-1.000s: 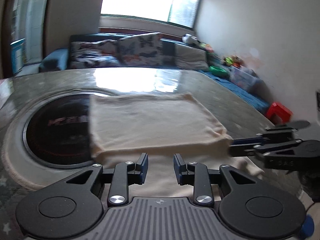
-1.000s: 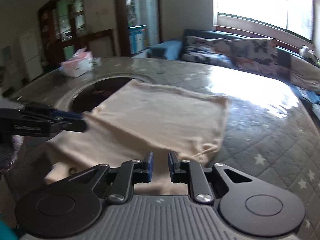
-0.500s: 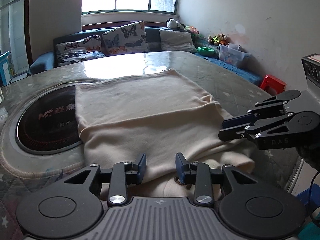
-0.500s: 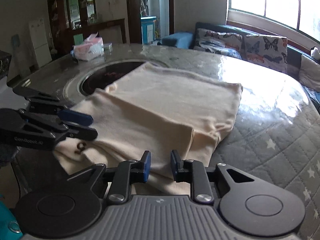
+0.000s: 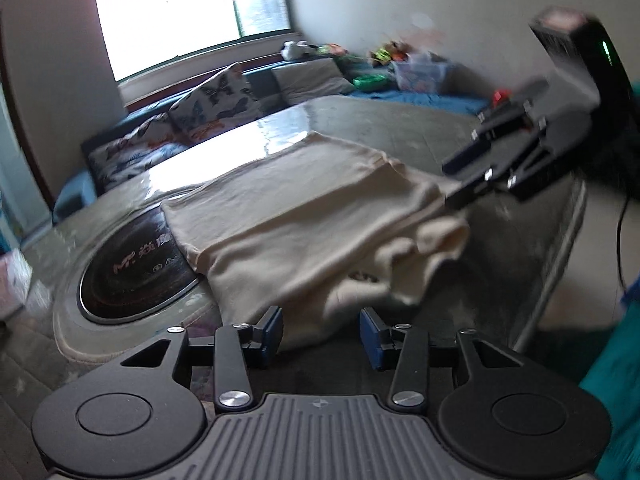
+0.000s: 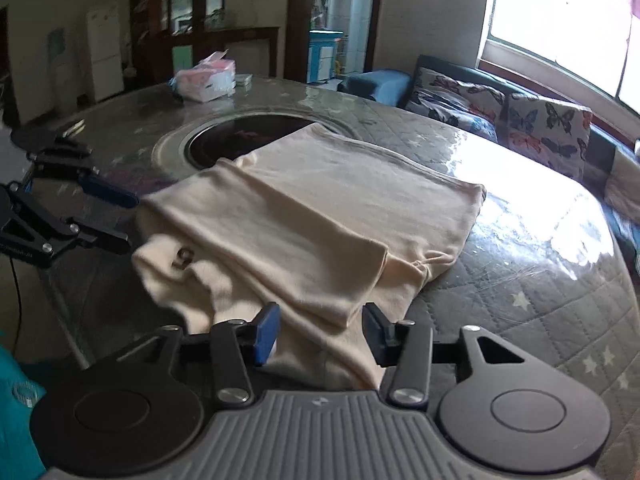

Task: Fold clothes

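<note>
Garment (image 6: 320, 216) lies mid-frame on table (image 6: 540, 300), one fold laid, near edge rumpled; further folds remain. Left gripper (image 5: 320, 330) and right gripper (image 6: 320, 334) jaws opening, holding nothing.

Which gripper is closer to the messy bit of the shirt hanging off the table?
Left, probably. The left gripper sits beside the rumpled corner of the cream shirt; the right gripper faces the neater folded edge. Both jaws are opening, gripping nothing.
</note>
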{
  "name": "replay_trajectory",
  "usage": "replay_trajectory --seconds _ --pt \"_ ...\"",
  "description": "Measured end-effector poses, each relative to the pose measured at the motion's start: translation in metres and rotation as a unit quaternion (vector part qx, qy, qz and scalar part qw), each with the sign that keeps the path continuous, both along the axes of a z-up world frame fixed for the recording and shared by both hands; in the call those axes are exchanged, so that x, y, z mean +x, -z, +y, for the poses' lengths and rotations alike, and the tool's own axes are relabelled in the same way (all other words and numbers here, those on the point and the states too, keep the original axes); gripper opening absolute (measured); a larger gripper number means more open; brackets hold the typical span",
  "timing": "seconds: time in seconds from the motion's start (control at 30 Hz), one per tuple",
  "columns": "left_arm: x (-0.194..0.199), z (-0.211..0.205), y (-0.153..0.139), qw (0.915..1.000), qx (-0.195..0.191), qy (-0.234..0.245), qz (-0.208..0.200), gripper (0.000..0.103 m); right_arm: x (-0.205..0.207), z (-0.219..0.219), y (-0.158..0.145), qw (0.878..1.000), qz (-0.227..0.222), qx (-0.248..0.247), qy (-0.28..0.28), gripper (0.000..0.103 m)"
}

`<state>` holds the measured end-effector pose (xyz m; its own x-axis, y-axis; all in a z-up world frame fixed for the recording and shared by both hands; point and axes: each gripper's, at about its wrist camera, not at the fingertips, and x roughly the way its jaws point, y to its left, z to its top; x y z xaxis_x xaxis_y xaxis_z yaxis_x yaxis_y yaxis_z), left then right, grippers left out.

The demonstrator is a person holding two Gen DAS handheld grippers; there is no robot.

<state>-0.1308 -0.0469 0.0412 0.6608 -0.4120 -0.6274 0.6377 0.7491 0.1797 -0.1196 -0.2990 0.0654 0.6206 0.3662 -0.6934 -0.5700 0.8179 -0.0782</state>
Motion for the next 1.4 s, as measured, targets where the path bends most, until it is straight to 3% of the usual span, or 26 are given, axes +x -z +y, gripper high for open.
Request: replay_trajectory --seconds 0.1,0.33,0.37,0.47,0.53,0.7,0.83,1.0,1.1,1.27,1.4 --pt "-0.005 -0.012 0.010 0.9991 0.026 0.019 -0.027 0.046 -0.008 0.000 0.001 1.000 -0.001 -0.016 -0.014 0.057" --pt "-0.002 -0.029 0.020 0.9960 0.036 0.044 -0.070 0.046 -0.025 0.004 0.007 0.997 -0.021 -0.055 -0.046 0.063" --pt "-0.001 -0.030 0.020 0.9957 0.035 0.046 -0.072 0.043 -0.027 0.005 0.008 0.997 -0.024 -0.061 -0.051 0.064" --pt "0.003 -0.030 0.020 0.9957 0.028 0.046 -0.075 0.019 -0.030 0.008 0.013 0.995 -0.028 -0.072 -0.065 0.066" --pt "0.009 -0.027 0.016 0.9970 0.011 0.037 -0.068 0.012 -0.031 0.010 0.014 0.994 -0.035 -0.078 -0.074 0.068" --pt "0.033 -0.019 0.002 0.9983 -0.036 0.009 -0.044 0.009 -0.030 0.019 0.016 0.989 -0.063 -0.086 -0.102 0.072" --pt "0.049 -0.016 -0.002 0.9980 -0.059 -0.006 -0.024 0.009 -0.018 0.027 0.019 0.989 -0.067 -0.079 -0.110 0.063" --pt "0.052 -0.014 0.000 0.9982 -0.057 -0.007 -0.017 0.013 0.009 0.027 0.020 0.995 -0.022 -0.039 -0.093 0.028" --pt "0.044 -0.010 0.002 0.9986 -0.048 -0.006 -0.022 0.025 0.023 0.020 0.014 0.997 0.007 -0.004 -0.071 0.019" --pt "0.033 -0.003 0.008 0.9989 -0.026 -0.006 -0.038 0.033 0.032 0.015 0.006 0.998 0.025 0.023 -0.055 0.015" --pt "0.025 -0.001 0.013 0.9980 0.002 0.006 -0.063 0.033 0.035 0.013 0.002 0.998 0.025 0.033 -0.047 0.014"
